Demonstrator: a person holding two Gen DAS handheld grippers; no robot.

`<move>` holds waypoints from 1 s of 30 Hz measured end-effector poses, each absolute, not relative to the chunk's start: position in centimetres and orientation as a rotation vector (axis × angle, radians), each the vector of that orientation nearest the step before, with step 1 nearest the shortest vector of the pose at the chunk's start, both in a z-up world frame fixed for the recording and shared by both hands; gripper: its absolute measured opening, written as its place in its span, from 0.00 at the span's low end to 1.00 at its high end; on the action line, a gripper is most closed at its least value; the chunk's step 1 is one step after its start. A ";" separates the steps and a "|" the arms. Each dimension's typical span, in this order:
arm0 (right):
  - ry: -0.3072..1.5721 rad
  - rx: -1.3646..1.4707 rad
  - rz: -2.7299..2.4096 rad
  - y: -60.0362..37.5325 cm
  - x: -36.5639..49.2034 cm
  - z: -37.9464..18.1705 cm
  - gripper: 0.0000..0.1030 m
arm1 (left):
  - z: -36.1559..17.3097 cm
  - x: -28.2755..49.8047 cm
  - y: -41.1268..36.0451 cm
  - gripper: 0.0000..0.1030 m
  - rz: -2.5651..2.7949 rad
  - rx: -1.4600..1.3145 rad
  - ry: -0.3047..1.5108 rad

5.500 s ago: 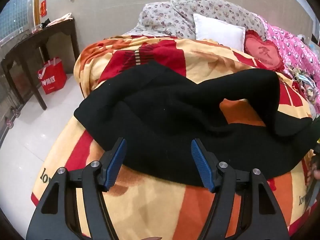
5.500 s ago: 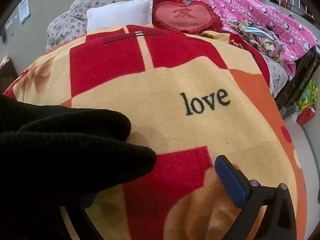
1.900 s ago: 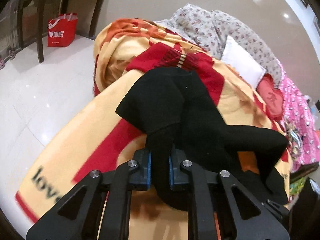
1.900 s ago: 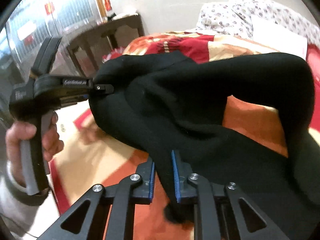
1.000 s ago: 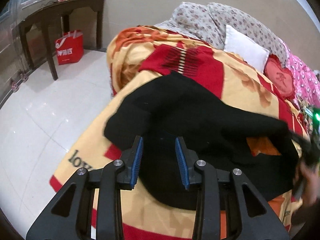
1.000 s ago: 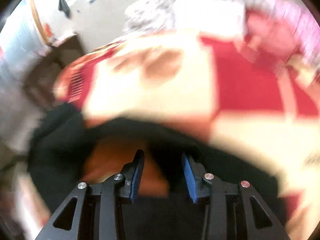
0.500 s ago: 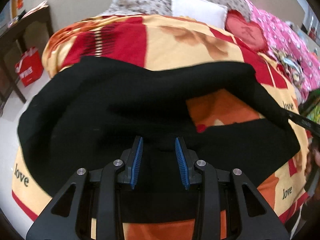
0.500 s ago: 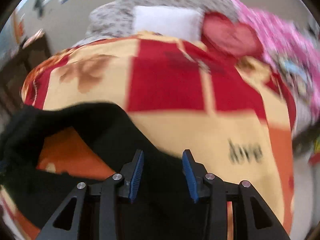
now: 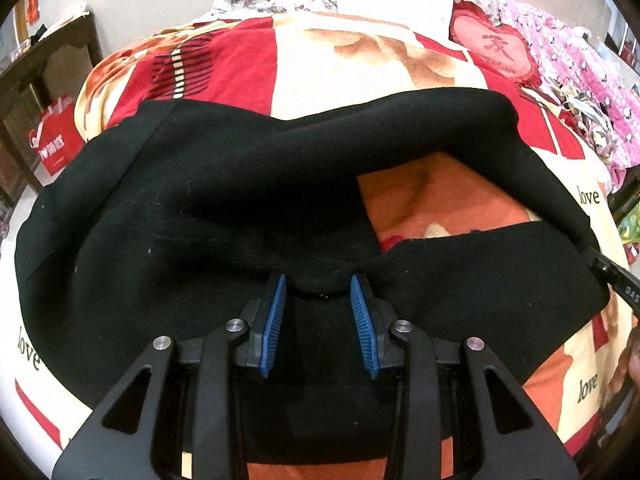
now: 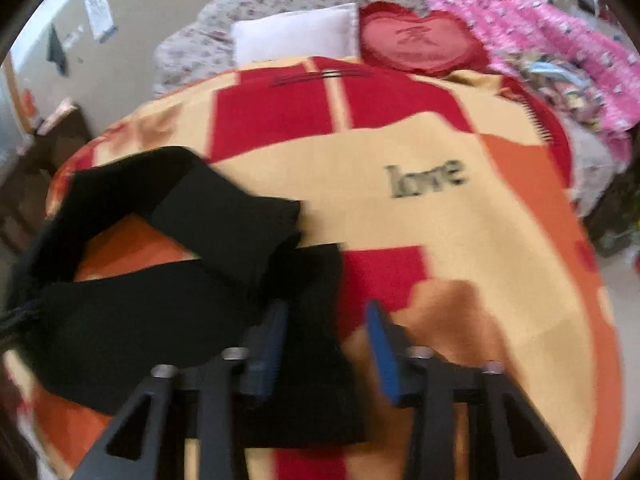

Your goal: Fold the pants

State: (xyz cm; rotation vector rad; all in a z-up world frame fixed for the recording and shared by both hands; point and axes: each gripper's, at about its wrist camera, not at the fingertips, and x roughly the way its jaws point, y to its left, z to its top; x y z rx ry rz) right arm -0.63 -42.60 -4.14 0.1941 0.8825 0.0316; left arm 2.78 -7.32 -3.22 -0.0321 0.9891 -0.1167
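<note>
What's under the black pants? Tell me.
The patterned blanket lies under the black pants; an orange patch shows between the legs. Anything else beneath the fabric is covered.

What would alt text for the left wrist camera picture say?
Black pants lie spread across a red, orange and cream blanket on a bed, their two legs parted. The left hand-held gripper hovers over the pants with blue pads apart. Pillows sit at the far end.
</note>
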 end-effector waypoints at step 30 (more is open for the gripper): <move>0.803 0.149 0.619 -23.3 8.3 3.4 0.39 | -2.1 2.6 10.0 0.44 0.248 -0.192 0.941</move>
